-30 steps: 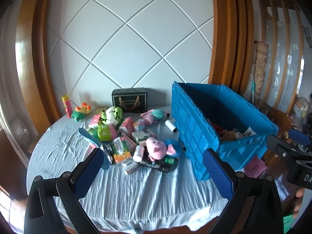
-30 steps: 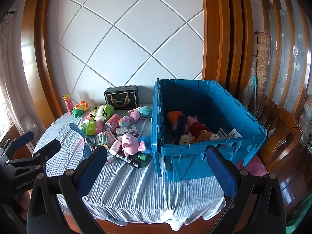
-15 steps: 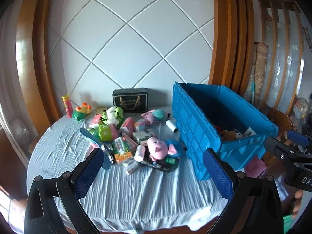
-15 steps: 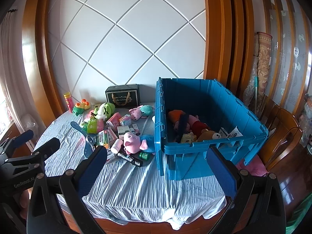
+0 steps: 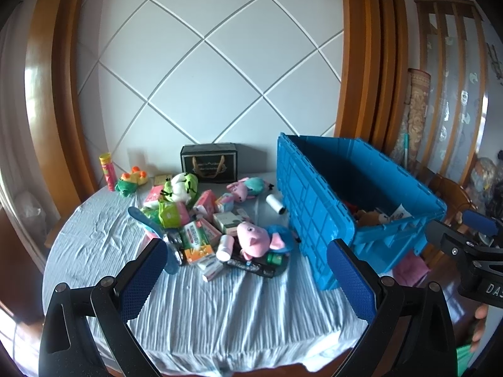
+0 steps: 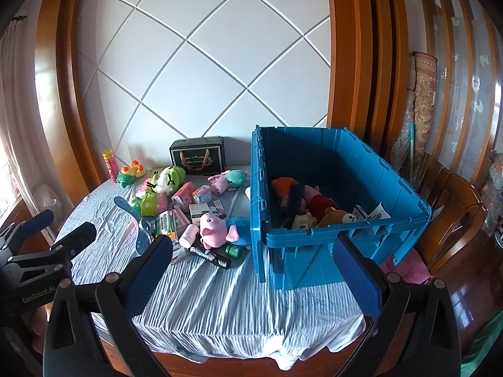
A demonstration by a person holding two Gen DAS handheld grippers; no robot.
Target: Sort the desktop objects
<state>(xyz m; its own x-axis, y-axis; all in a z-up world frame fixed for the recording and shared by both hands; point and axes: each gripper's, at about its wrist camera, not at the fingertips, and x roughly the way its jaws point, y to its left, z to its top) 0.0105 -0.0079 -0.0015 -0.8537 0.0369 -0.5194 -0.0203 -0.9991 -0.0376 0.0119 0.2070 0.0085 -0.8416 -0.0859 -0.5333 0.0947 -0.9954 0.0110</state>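
Note:
A heap of small objects lies on the table's blue cloth (image 5: 220, 308): a pink pig plush (image 5: 254, 242) in blue, a second pig plush (image 5: 248, 187), a green-white frog plush (image 5: 180, 185), small boxes and a white bottle (image 5: 225, 246). A big blue crate (image 5: 317, 210) stands at the right and holds several plush toys (image 6: 301, 201). My left gripper (image 5: 248, 286) is open and empty, held back from the heap. My right gripper (image 6: 251, 279) is open and empty before the crate (image 6: 317, 242).
A black gift box (image 5: 209, 163) stands by the wall. A yellow-pink tube (image 5: 107, 171) and a green duck plush (image 5: 129, 182) sit at the far left. Wooden chairs (image 6: 456, 220) stand to the right of the table. Each gripper shows at the edge of the other's view.
Both views have shifted only slightly. Nothing on the table has moved and both grippers stay open.

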